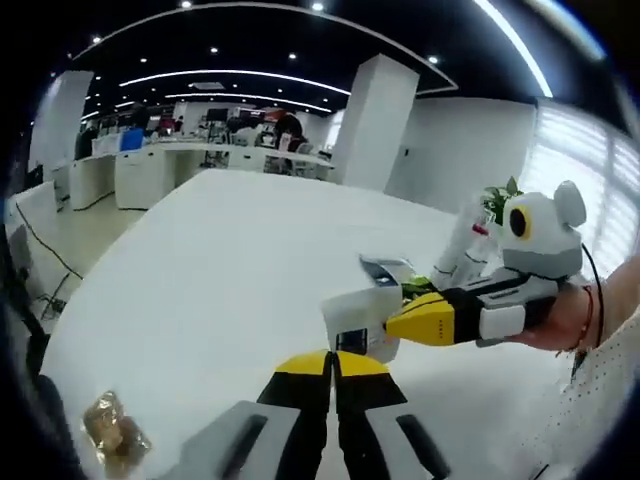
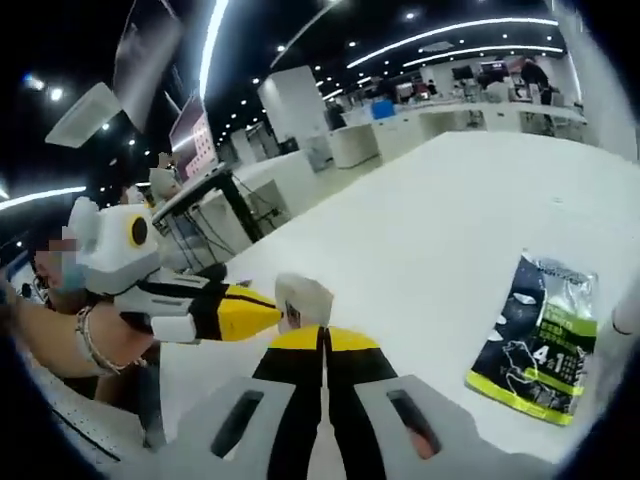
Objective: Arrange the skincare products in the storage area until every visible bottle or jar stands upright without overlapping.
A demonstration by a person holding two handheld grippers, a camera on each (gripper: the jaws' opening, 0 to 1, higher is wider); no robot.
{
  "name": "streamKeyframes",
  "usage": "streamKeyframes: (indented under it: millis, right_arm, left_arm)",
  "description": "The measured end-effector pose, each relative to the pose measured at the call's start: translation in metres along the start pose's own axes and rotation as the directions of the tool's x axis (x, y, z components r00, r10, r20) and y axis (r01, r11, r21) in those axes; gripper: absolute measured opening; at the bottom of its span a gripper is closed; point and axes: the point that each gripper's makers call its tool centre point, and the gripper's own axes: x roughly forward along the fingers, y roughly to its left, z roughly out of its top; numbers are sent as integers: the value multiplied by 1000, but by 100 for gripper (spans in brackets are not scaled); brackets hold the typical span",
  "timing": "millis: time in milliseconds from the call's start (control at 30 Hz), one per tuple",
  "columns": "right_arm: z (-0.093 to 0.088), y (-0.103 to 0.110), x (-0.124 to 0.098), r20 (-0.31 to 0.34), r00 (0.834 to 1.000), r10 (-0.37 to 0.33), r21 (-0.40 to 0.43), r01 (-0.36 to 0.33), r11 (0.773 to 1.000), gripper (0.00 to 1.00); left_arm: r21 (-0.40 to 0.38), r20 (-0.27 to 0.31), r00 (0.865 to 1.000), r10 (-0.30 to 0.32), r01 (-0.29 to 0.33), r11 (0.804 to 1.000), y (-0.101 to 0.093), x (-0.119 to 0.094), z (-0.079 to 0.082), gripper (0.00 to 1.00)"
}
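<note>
My left gripper (image 1: 332, 358) rises from the bottom of the left gripper view, its yellow-tipped jaws pressed together. The right gripper (image 1: 392, 322) reaches in from the right, held by a hand. A small white box-like item (image 1: 355, 322) sits where both tips meet, and I cannot tell whether either gripper holds it. Behind it lies a silver and green packet (image 1: 388, 270), with white bottles (image 1: 468, 248) standing upright further right. In the right gripper view, my right gripper (image 2: 322, 340) is shut and the left gripper (image 2: 270, 312) comes in from the left. The white item (image 2: 303, 298) is at their tips and a black and green packet (image 2: 542, 340) lies to the right.
A large white table (image 1: 220, 260) carries everything. A crumpled golden wrapper (image 1: 112, 430) lies near its front left edge. A small green plant (image 1: 497, 200) stands behind the bottles. Office desks (image 1: 150, 165) and a white pillar (image 1: 375, 120) are far behind.
</note>
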Motion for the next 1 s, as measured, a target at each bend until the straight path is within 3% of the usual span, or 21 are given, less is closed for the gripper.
streamKeyframes:
  millis: [167, 267, 300, 433, 533, 567, 600, 733, 833, 1000]
  right_arm:
    - [-5, -38, 8, -36, 994, -100, -17, 99, 995, 0]
    - [-11, -55, 12, -71, 988, -139, -22, 138, 990, 0]
    - [-14, -59, 12, -87, 984, -155, -23, 154, 988, 0]
    - [-18, -68, 17, -103, 979, -176, -56, 170, 984, 1]
    - [-18, -75, 20, -111, 971, -213, -155, 195, 969, 2]
    - [-18, -75, 21, -114, 969, -219, -184, 196, 963, 2]
    - [-19, -77, 23, -120, 967, -224, -221, 194, 956, 2]
    - [-24, -84, 22, -145, 959, -245, -243, 206, 948, 6]
    - [-20, -93, 14, -126, 947, -297, -280, 253, 926, 3]
    - [-13, -78, 15, -59, 972, -227, -245, 207, 947, 0]
  left_arm:
    - [39, -75, 997, -1, 4, 999, 0, 49, 5, 0]
    - [61, -143, 990, 1, 8, 998, -1, 67, -2, 1]
    - [64, -134, 991, 5, 4, 998, -2, 71, -1, 1]
    - [113, -171, 985, 30, -11, 994, -1, 78, -4, 0]
    - [135, -190, 980, 53, -27, 990, -1, 82, -12, 0]
    - [148, -162, 984, 68, -44, 988, 2, 83, -9, 1]
    - [151, -169, 983, 67, -41, 988, 1, 82, -10, 1]
    - [156, -174, 982, 77, -49, 986, 2, 80, -9, 1]
    - [139, -171, 981, 94, -71, 988, 4, 77, -11, 1]
    - [181, -158, 982, 105, -75, 981, 3, 76, -11, 2]
